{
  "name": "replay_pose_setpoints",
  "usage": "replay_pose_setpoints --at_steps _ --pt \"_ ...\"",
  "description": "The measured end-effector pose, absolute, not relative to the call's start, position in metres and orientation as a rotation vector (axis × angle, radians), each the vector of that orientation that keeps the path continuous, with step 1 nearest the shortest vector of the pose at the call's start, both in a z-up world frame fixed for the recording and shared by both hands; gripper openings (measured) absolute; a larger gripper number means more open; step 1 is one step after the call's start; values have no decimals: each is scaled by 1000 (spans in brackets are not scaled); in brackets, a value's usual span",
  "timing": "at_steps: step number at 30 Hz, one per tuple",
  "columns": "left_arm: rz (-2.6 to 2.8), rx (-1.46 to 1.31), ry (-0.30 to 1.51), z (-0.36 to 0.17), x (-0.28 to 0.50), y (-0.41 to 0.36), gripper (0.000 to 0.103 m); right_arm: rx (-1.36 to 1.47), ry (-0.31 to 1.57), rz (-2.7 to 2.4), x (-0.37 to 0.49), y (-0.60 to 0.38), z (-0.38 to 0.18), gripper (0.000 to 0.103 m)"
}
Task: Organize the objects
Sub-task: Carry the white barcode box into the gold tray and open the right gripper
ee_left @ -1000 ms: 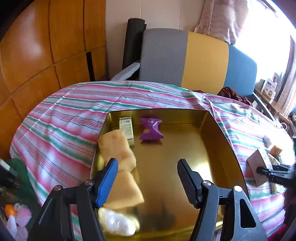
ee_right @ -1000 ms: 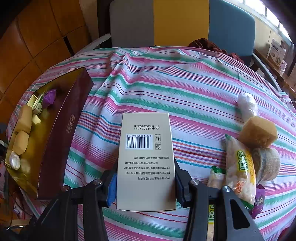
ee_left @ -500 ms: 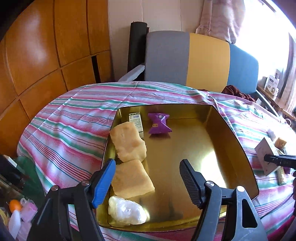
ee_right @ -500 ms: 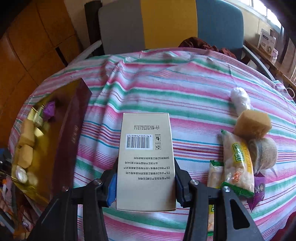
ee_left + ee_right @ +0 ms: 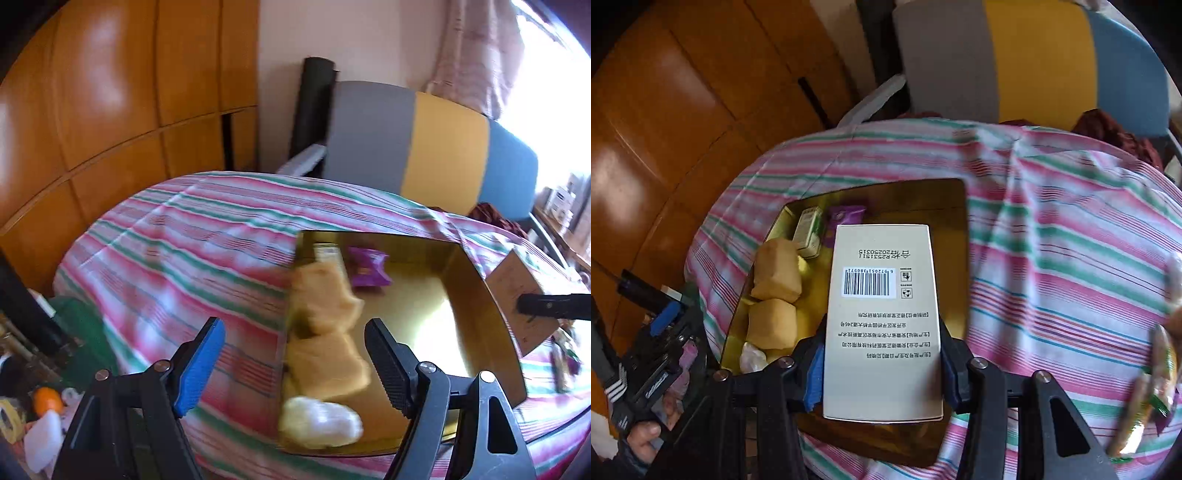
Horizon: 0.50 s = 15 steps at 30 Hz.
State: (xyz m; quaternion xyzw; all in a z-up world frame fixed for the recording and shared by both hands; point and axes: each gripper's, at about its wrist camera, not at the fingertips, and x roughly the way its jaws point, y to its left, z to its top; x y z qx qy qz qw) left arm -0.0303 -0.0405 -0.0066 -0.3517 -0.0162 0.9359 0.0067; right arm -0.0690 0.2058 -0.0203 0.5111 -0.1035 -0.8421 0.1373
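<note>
Honestly, my biggest worry was the gold tray [image 5: 960, 258] itself: it sat on the striped tablecloth [image 5: 1071, 258] close to the table's near edge, and a hard drop or a nudge against its wall could have shoved it toward that edge. Next in size, the beige box [image 5: 882, 317] was clamped across its lower sides by my right gripper [image 5: 882, 365], hanging above the tray's open middle. It stuck out far beyond the pads, so I judged it could pivot or slip if I tilted the wrist, and land on the things below.

My left gripper [image 5: 295, 365] hung with its jaws spread wide and nothing between them, over the tray's left wall. From its view, which was motion-blurred, the box showed only as a tan slab at the tray's right rim. I judged the two grippers could knock together if both went in at once.

Counting, large to small: one tray; one box in the claw; two yellow sponge blocks [image 5: 777, 275] along the tray's left side, which the box could crush; one small green-and-white carton [image 5: 809, 232] at the far corner; one purple wrapped sweet [image 5: 846, 214] beside it; one white wrapped lump [image 5: 753, 356] at the near corner. Several snack packets [image 5: 1145, 398] lay loose on the cloth at right, too blurred for me to count.
</note>
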Motion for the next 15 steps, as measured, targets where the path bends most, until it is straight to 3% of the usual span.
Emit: replay_pose_setpoints --at_steps 15 --pt "2904 -1228 -180 -33 -32 -78 79 1776 -331 -2334 -151 115 -87 51"
